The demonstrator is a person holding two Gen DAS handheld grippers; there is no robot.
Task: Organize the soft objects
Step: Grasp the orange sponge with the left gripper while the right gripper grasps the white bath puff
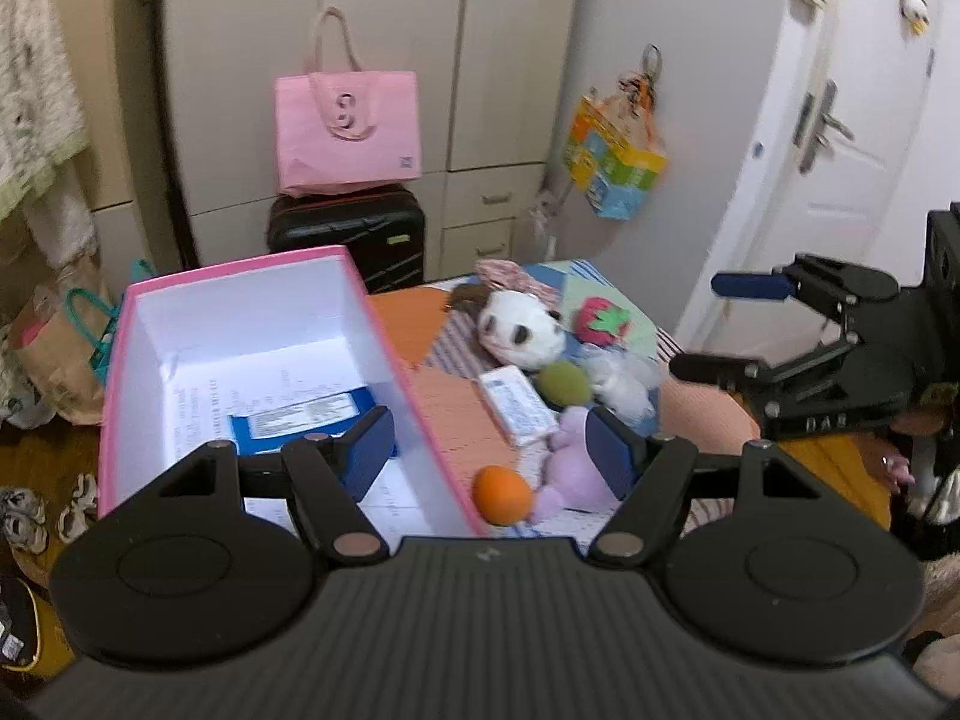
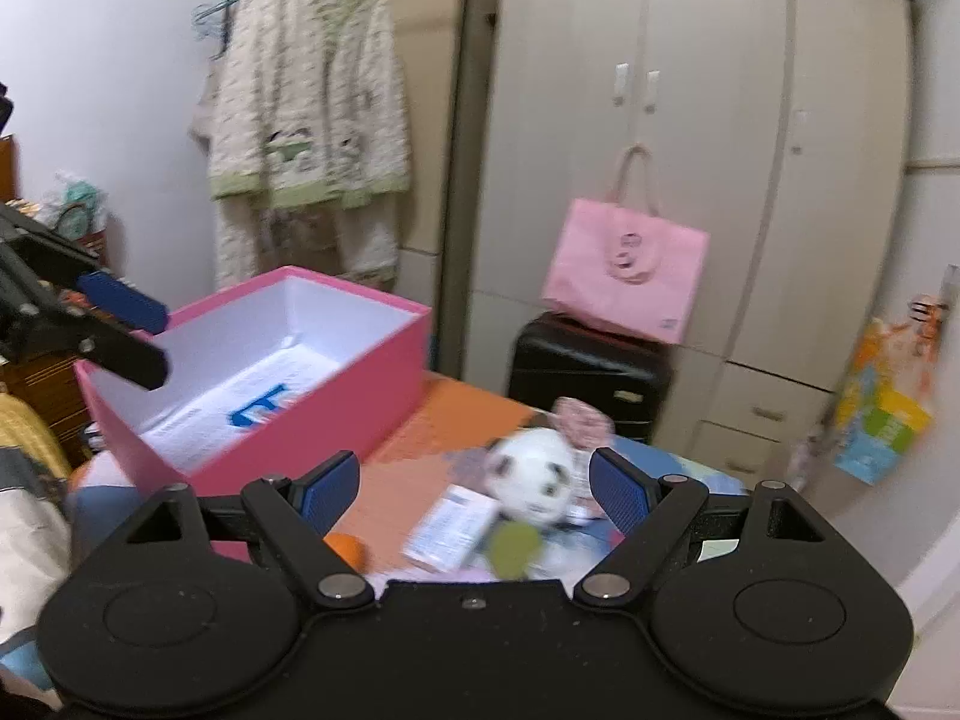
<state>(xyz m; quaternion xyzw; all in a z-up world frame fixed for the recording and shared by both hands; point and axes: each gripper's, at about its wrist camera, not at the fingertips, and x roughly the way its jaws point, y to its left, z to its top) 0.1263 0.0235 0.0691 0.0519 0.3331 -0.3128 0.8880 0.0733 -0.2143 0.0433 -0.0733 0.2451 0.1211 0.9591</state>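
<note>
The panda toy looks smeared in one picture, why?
Right wrist view: motion blur smears the panda plush and green ball, while the right gripper stays sharp. Left wrist view: the panda is crisper; fisheye bends the wardrobe lines.

Box (image 1: 252,360) open-topped at centre left of left view, only flat papers (image 1: 282,408) on floor: room inside. Its right wall stands between interior and toys. Toys crowd cloth right of box: panda (image 1: 522,330), strawberry (image 1: 602,316), green ball (image 1: 564,383), packet (image 1: 517,405), purple plush (image 1: 570,462), orange ball (image 1: 503,495). Bare orange strip along box wall.
</note>
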